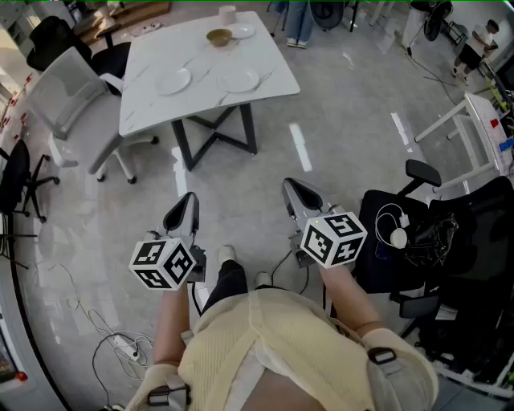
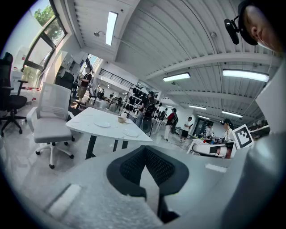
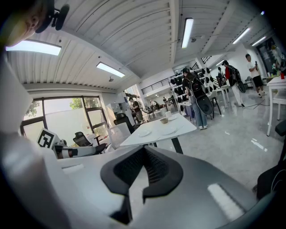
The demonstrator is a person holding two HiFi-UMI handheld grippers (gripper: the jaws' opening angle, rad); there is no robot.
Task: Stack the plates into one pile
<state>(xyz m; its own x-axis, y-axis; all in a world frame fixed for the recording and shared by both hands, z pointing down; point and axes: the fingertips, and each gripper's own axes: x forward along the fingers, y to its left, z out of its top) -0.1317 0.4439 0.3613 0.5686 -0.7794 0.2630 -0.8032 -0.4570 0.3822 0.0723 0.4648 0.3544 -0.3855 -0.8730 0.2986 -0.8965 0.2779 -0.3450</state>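
A white marble table (image 1: 201, 60) stands a few steps ahead of me. On it lie two white plates, one to the left (image 1: 173, 80) and one to the right (image 1: 239, 79). Farther back are a brown bowl (image 1: 218, 37), a third white plate (image 1: 242, 31) and a white cup (image 1: 227, 14). My left gripper (image 1: 186, 210) and right gripper (image 1: 299, 195) hover over the floor, well short of the table, both shut and holding nothing. The left gripper view shows the shut left gripper (image 2: 144, 154) with the table (image 2: 100, 129) and plates (image 2: 102, 124) beyond. The right gripper (image 3: 144, 154) faces the table (image 3: 156, 134) too.
A white office chair (image 1: 68, 100) stands at the table's left side, with black chairs (image 1: 20, 181) farther left. A black chair loaded with cables (image 1: 426, 233) and a white desk (image 1: 482, 128) are on my right. Cables (image 1: 120, 345) lie on the floor. People stand in the background (image 2: 170, 121).
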